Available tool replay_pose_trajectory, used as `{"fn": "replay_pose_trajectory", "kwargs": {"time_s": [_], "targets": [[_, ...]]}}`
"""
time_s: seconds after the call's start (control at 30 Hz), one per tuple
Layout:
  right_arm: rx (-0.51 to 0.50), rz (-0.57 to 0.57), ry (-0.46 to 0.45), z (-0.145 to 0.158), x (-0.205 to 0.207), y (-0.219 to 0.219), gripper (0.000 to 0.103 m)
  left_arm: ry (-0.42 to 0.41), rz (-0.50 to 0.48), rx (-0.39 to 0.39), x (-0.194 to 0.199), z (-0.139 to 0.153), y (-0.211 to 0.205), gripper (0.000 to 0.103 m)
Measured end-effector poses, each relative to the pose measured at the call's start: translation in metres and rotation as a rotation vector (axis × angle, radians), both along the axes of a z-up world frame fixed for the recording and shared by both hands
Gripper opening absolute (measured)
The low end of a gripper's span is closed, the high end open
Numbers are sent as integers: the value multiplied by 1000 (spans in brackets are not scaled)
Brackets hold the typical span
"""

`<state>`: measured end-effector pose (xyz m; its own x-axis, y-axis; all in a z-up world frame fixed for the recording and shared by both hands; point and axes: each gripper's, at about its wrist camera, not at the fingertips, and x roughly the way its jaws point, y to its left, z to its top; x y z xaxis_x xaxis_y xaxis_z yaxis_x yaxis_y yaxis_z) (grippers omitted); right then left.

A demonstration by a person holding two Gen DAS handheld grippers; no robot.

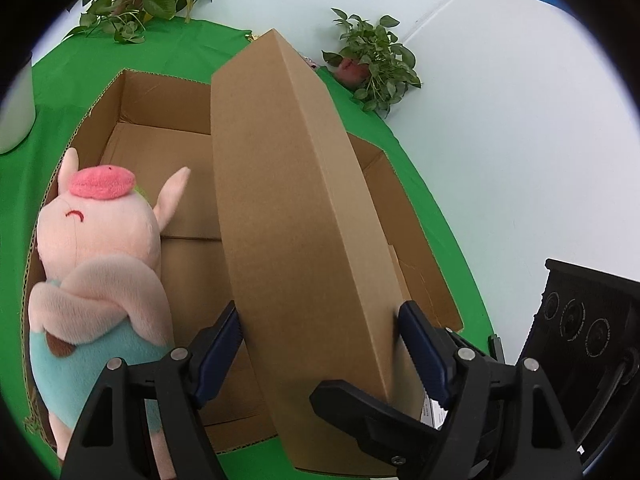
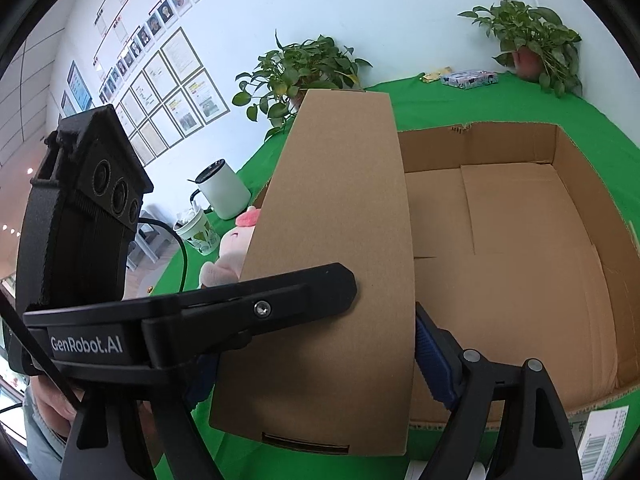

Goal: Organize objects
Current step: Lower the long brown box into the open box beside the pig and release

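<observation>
A long flat brown cardboard box (image 1: 296,208) is held above a large open cardboard carton (image 1: 160,96) on a green cloth. My left gripper (image 1: 320,344) is shut on the near end of the long box. My right gripper (image 2: 316,344) is also shut on the long box (image 2: 336,248), and the left gripper's finger crosses in front of it. A pink plush pig (image 1: 100,280) in a blue outfit lies in the left side of the carton; it shows partly behind the box in the right wrist view (image 2: 232,252). The carton's right half (image 2: 520,264) is bare.
Potted plants (image 1: 372,60) stand at the table's back edge. A white kettle (image 2: 224,192) and a printed cup (image 2: 198,232) stand left of the carton. A small flat packet (image 2: 470,79) lies at the back. A labelled white parcel (image 2: 600,440) lies at the near right.
</observation>
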<state>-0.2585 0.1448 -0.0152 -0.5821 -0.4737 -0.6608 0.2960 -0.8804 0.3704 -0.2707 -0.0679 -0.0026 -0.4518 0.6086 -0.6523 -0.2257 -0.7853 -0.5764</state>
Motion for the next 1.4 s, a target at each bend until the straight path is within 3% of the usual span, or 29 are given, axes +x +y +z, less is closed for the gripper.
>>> {"fn": "replay_pose_trajectory", "kwargs": {"time_s": [0.2,0.37,0.5,0.6,0.8,0.9,1.03,1.4], "targets": [[-5,-8,-29,0,-20,5,81,-6,-3,-18,-12,3,4,77],[-28,-20,-90,-22,-34,11,81,-86,2,-34,-27,-15,4,77],[-69,-23,-154,-49,-37,15,78,-89,-25,-159,-28,-18,15,76],[-97,-19,-168,-58,-37,17,78,-103,-14,-165,-28,-17,12,75],[-81,-42,-201,-70,-35,13,78,-38,64,-181,-7,1,-5,74],[-42,-57,-213,-78,-38,9,78,-10,92,-133,7,9,-21,74],[-6,-59,-210,-84,-41,-3,80,37,138,-161,22,19,-29,74],[145,-10,-140,-77,-28,-49,88,42,208,-154,55,21,-63,74]]}}
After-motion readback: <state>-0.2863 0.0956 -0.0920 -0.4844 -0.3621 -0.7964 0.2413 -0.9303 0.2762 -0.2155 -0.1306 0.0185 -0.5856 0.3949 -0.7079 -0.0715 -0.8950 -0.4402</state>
